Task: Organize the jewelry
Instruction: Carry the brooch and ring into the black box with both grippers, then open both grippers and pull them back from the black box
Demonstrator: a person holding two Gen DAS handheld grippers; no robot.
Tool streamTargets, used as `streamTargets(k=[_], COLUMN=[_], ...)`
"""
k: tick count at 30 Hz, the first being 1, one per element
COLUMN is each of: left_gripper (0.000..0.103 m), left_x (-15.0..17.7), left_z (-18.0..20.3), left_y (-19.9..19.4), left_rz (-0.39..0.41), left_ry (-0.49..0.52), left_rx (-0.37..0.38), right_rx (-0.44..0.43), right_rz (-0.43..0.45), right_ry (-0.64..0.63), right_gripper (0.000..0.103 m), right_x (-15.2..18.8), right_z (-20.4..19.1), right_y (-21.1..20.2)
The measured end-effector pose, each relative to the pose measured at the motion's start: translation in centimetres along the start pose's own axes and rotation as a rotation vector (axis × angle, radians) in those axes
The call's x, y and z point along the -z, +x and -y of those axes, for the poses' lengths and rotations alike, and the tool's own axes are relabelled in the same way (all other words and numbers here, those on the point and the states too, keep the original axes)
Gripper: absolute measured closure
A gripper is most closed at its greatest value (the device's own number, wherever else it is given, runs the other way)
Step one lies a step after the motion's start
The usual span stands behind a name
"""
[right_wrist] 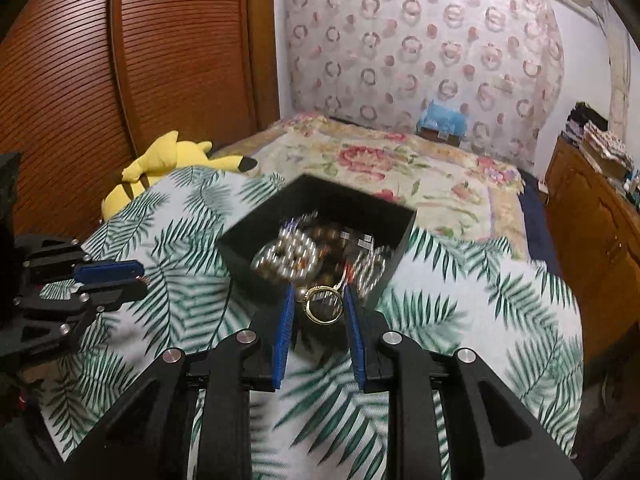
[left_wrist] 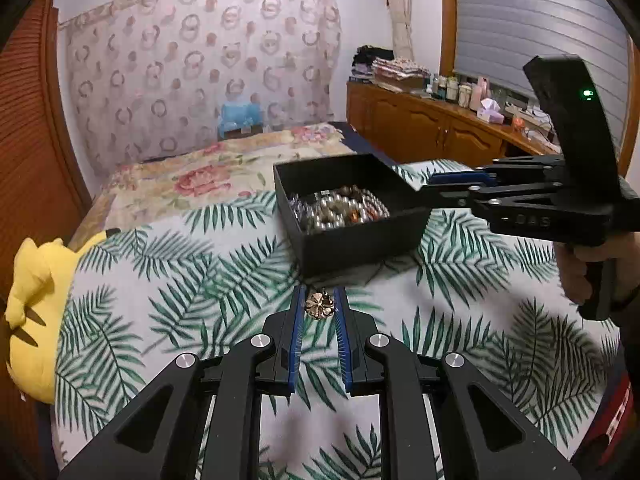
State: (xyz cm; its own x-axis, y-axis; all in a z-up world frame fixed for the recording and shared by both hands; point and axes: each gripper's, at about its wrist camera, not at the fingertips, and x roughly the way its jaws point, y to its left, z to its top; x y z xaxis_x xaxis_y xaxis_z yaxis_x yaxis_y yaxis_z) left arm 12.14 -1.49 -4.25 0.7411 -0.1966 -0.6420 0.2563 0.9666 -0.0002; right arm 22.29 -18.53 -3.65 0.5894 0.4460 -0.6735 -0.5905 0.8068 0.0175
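Between my left gripper's (left_wrist: 319, 306) blue-padded fingers (left_wrist: 297, 332) I pinch a small gold flower-shaped ornament (left_wrist: 319, 305), held at the tips just above the palm-leaf bedspread (left_wrist: 168, 304). Whether it is a brooch or a pendant I cannot tell. Close ahead of it stands the black jewelry box (left_wrist: 360, 240), open at the top and resting on the bedspread, with pearl strands and brown beads (left_wrist: 340, 210) heaped inside.

On my other side, my right gripper (right_wrist: 318, 306) clamps a gold ring (right_wrist: 323, 304) between its blue pads (right_wrist: 282, 340), the band spanning the narrow gap from one pad to the other. The ring hangs at the near corner of the same box (right_wrist: 248, 256), right at its rim; the view there is blurred, so I cannot tell whether it touches the wall. In the left wrist view that gripper reaches across from the right side with its tips over the box's far right edge, and my hand (left_wrist: 580, 272) is wrapped around its handle.

Farther left, a yellow plush toy (left_wrist: 36, 320) lies at the bedspread's edge beside the slatted wooden closet doors (right_wrist: 120, 60). Beyond the box spreads a floral blanket (left_wrist: 208, 176), then a light blue bundle (left_wrist: 239, 114) against the ring-patterned curtain (left_wrist: 200, 64). Along the right wall runs a wooden dresser (left_wrist: 420, 128) crowded with folded clothes and bottles.
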Motion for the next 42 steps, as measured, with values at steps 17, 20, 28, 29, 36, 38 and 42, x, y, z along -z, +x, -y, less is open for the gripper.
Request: streamTargets(k=[17, 20, 28, 29, 36, 38, 42], left_gripper=[0.089, 0.089, 0.089, 0.089, 0.089, 0.089, 0.089], left_x=[-2.8, -3.5, -5.3, -5.4, -6.5, -6.8, -7.1], left_z=[0.0, 0.1, 0.2, 0.2, 0.7, 0.7, 0.9], left_y=[1.1, 1.6, 4.8, 5.1, 7.2, 7.5, 7.9], left_rz=[0.020, 0.020, -0.003, -0.007, -0.025, -0.029, -0.042], left_ry=[0.011, 0.012, 0.018, 0.017, -0.003, -0.008, -0.018], left_rx=[-0.005, -0.003, -0.029, -0.031, -0.033, -0.031, -0.044], right_rx=[-0.013, 0.002, 0.067, 0.069, 0.085, 0.087, 0.106], right_rz=[0.017, 0.027, 0.073, 0.077, 0.093, 0.098, 0.101], right_ry=[0.078, 0.093, 0.162, 0.166, 0.165, 0.168, 0.171], right_gripper=[0.055, 0.055, 0.055, 0.055, 0.051, 0.049, 0.039], right_x=[-2.1, -1.6, 0.4, 0.6, 1.8, 2.1, 2.4], right_z=[2.1, 2.5, 4.0, 4.2, 4.3, 4.2, 4.0], right_y=[3.0, 2.6, 1.1, 0.9, -0.4, -0.7, -1.1])
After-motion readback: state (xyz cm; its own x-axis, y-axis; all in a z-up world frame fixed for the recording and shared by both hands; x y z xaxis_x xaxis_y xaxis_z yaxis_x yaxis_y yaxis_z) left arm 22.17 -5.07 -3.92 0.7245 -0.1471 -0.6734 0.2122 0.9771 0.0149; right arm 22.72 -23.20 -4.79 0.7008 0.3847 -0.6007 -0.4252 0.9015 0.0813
